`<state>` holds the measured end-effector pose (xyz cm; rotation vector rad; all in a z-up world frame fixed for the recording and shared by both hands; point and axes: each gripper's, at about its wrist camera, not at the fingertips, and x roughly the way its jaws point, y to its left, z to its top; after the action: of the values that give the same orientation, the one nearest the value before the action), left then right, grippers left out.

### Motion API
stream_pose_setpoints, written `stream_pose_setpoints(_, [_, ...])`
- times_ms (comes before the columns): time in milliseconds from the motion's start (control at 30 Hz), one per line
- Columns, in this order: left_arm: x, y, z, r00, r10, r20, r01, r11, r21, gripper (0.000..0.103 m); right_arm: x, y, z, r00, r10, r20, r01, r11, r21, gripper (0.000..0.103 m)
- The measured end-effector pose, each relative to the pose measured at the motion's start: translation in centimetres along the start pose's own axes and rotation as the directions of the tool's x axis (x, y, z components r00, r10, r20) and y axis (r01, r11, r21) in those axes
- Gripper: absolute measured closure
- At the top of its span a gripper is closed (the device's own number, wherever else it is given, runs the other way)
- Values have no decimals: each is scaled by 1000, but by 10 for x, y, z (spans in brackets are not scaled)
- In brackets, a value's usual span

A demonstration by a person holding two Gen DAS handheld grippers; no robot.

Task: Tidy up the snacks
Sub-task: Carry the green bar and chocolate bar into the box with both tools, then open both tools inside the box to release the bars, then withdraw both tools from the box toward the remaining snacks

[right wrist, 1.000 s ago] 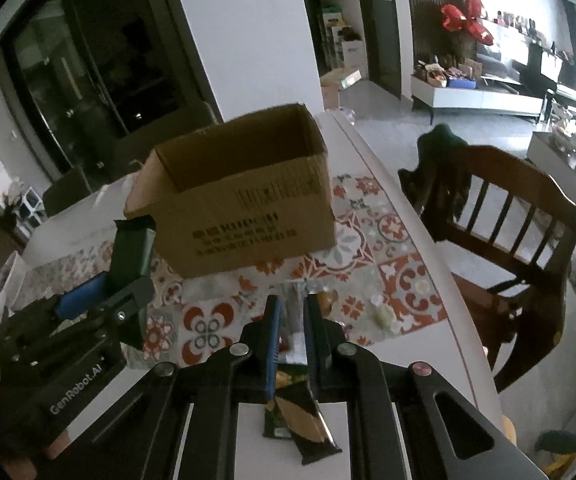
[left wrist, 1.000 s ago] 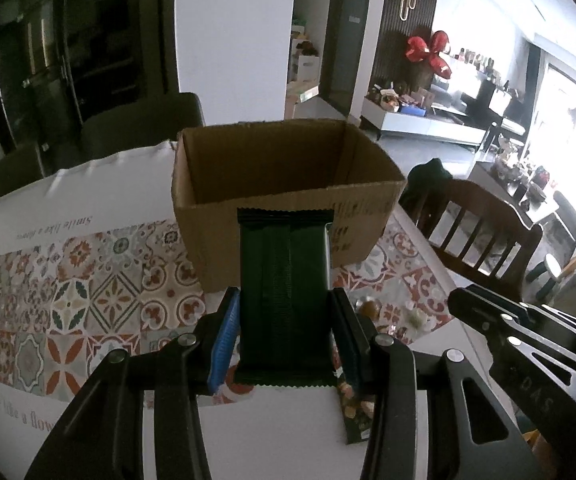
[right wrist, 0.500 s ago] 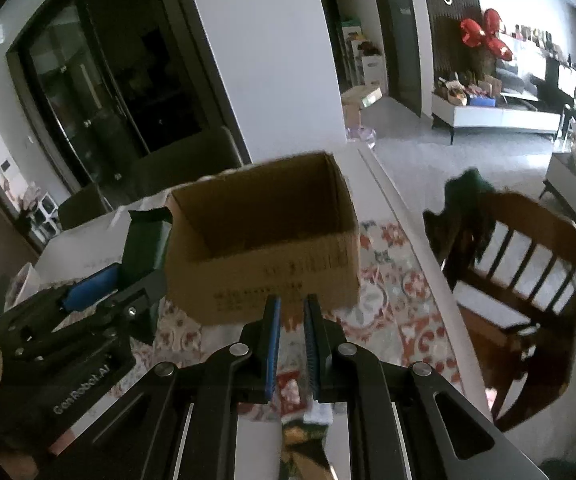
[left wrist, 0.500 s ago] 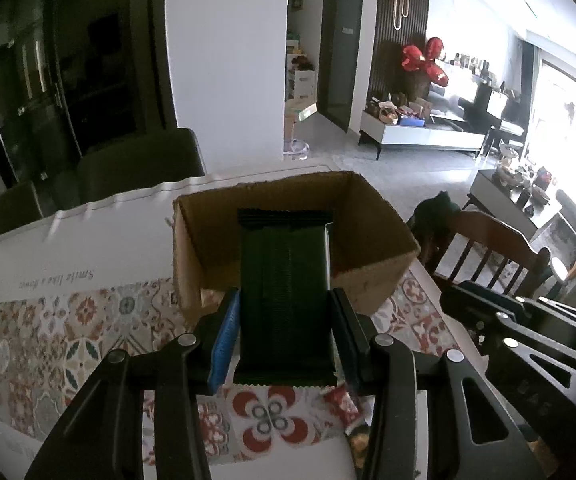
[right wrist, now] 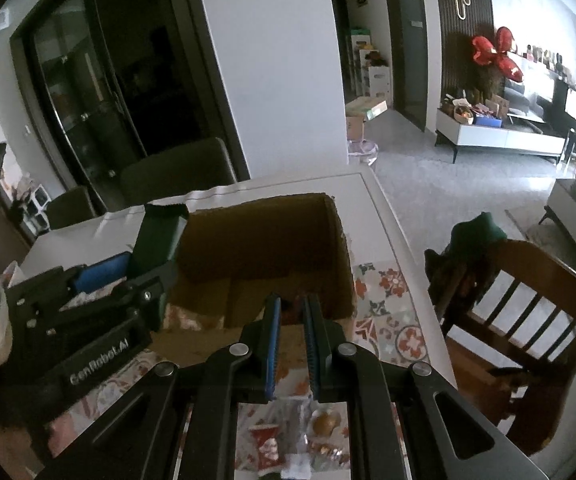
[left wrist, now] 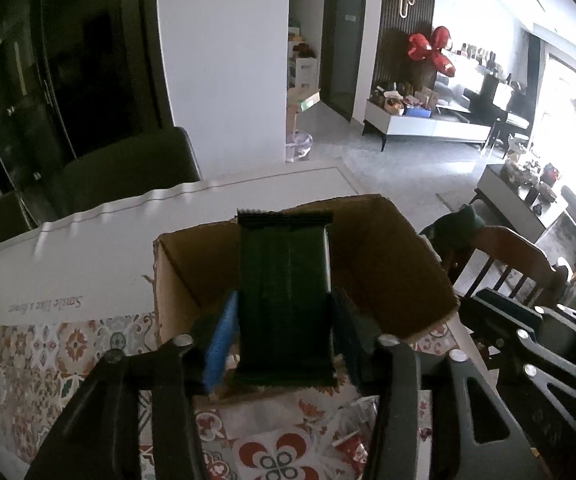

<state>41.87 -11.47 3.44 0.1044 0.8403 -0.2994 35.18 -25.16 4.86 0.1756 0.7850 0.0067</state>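
My left gripper (left wrist: 285,316) is shut on a dark green snack packet (left wrist: 285,292) and holds it over the open top of a brown cardboard box (left wrist: 388,256). In the right wrist view the left gripper (right wrist: 139,268) and its green packet (right wrist: 157,240) sit at the box's (right wrist: 263,248) left edge. My right gripper (right wrist: 291,320) hovers at the box's near wall. Its jaws stand a narrow gap apart and I see nothing clearly between them. Loose wrapped snacks (right wrist: 288,444) lie on the table below it.
The box stands on a white table with a patterned tile runner (left wrist: 47,364). A wooden chair (right wrist: 528,312) stands at the table's right side, dark chairs (left wrist: 127,168) at the far side. The right gripper's body (left wrist: 540,348) is close on the left gripper's right.
Both grippers rose and moved forward toward the box. The green packet went from in front of the box wall to over its opening. The right gripper left the snacks on the table.
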Motion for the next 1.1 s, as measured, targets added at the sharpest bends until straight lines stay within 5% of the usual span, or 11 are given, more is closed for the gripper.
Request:
stream_pose_setpoints(33, [1, 1, 2, 1000, 8, 3, -8, 1000, -4, 37, 2, -1, 1, 1000, -1, -1, 1, 1000, 1, 90])
stream_pose_setpoints(133, [-3, 3, 2, 998, 46, 32, -45, 999, -6, 32, 9, -2, 4, 1000, -11, -8, 11, 1000, 2, 90])
stream_pose_setpoints(233, [-11, 6, -4, 995, 76, 59, -76, 997, -10, 17, 13, -4, 3, 1000, -13, -20, 13, 1000, 4, 87])
stream_pose_setpoints(300, [-18, 6, -12, 992, 97, 77, -97, 995, -10, 16, 12, -5, 0, 1000, -1, -28, 1, 1000, 10, 71])
stream_pose_setpoints(467, [-37, 4, -35, 988, 128, 88, -127, 992, -21, 8, 1, -5, -13, 1000, 4, -13, -3, 1000, 6, 68])
stream_pose_setpoints(600, [-57, 2, -54, 982, 147, 117, -144, 989, -28, 2, -14, -4, -27, 1000, 5, 6, -5, 1000, 2, 53])
stream_pose_setpoints(1100, [-114, -11, -115, 983, 122, 140, -118, 992, -36, 0, -71, 2, -82, 999, 26, 47, -25, 999, -30, 48])
